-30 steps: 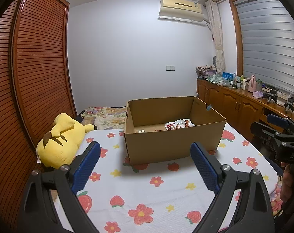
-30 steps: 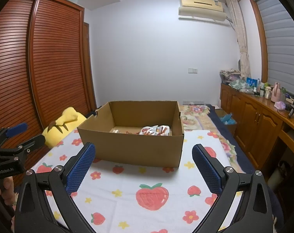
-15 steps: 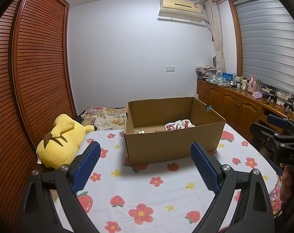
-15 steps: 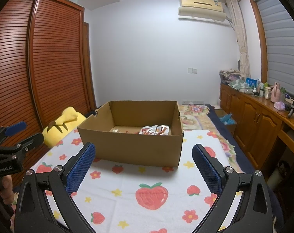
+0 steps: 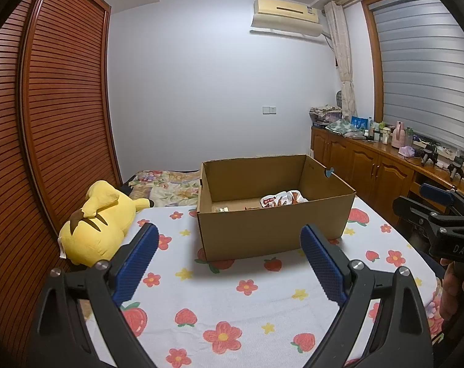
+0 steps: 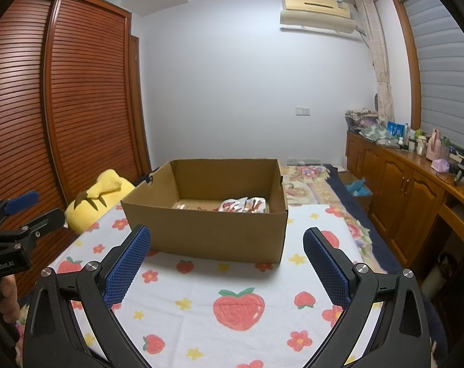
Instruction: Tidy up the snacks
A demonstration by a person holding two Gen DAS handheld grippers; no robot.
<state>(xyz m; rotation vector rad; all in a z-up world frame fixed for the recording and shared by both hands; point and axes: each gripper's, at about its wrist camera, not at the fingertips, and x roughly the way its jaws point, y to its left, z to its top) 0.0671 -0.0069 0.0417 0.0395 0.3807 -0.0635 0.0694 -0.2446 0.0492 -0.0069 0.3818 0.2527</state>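
Plainly, both the left gripper (image 5: 227, 256) and right gripper (image 6: 227, 257) hang wide open and empty, short of the cardboard box (image 5: 271, 230) at 12 o'clock. Reaching in carelessly could snag its tall near wall and shove it across the bedspread (image 6: 201, 279). Snack packets (image 6: 244, 205), crinkly red-and-white, lie inside toward 1 o'clock.

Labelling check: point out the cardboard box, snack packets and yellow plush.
cardboard box (image 5: 271, 233): left wrist view, front wall.
snack packets (image 6: 242, 205): right wrist view, top of the pile inside the box.
yellow plush (image 5: 100, 224): left wrist view, its back.
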